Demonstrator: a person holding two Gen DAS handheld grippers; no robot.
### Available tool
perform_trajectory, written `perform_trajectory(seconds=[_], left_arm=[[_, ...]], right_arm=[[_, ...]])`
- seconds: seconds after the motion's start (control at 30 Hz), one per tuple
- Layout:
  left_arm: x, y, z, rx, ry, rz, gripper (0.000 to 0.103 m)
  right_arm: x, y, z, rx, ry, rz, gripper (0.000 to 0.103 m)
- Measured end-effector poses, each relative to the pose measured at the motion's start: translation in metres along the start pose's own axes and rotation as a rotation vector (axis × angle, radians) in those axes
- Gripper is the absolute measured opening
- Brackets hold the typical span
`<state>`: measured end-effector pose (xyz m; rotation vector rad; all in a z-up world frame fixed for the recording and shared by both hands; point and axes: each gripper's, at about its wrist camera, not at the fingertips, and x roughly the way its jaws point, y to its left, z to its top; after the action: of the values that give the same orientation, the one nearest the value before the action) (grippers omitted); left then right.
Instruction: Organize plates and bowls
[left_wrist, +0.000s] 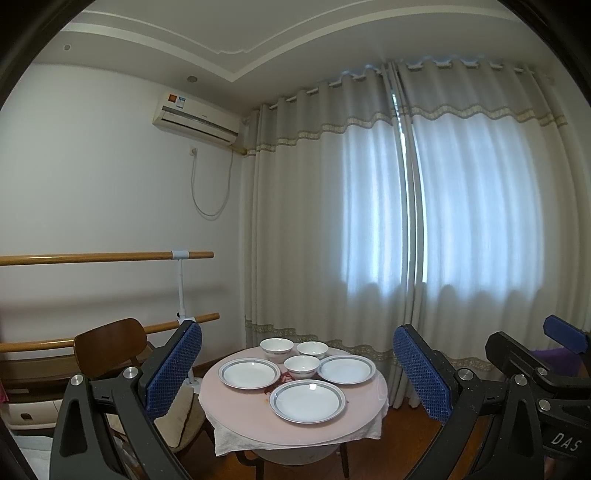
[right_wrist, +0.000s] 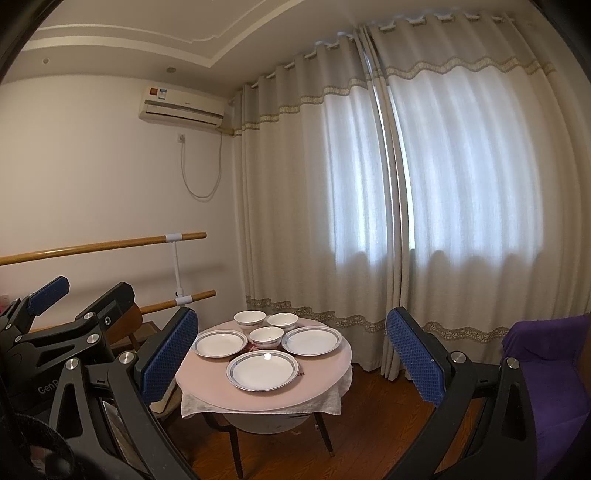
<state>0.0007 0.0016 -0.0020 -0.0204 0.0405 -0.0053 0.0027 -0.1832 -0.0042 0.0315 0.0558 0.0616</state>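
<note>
Plates (left_wrist: 307, 400) and bowls (left_wrist: 302, 367) cover the round table (left_wrist: 236, 417), chair (left_wrist: 110, 343) beside.

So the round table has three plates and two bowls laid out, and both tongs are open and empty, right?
Not quite: there are three bowls, not two, as the left wrist view shows. The three plates and the open, empty left tongs and right tongs are right.

Left gripper (left_wrist: 297, 365) and right gripper (right_wrist: 291, 354) held level, apparently side by side, jaws wide apart

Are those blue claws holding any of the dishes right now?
No. The left gripper and right gripper are both open and empty, far from the plates.
</note>
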Motion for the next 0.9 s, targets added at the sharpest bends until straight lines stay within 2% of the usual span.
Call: perform_trajectory(seconds=[0.9], left_arm=[[-0.004,0.0026,-0.0011,-0.001,-0.013,-0.001,0.102]], right_arm=[[-0.0024,0.003,0.0029,0.001,-0.012,0.002,0.103]])
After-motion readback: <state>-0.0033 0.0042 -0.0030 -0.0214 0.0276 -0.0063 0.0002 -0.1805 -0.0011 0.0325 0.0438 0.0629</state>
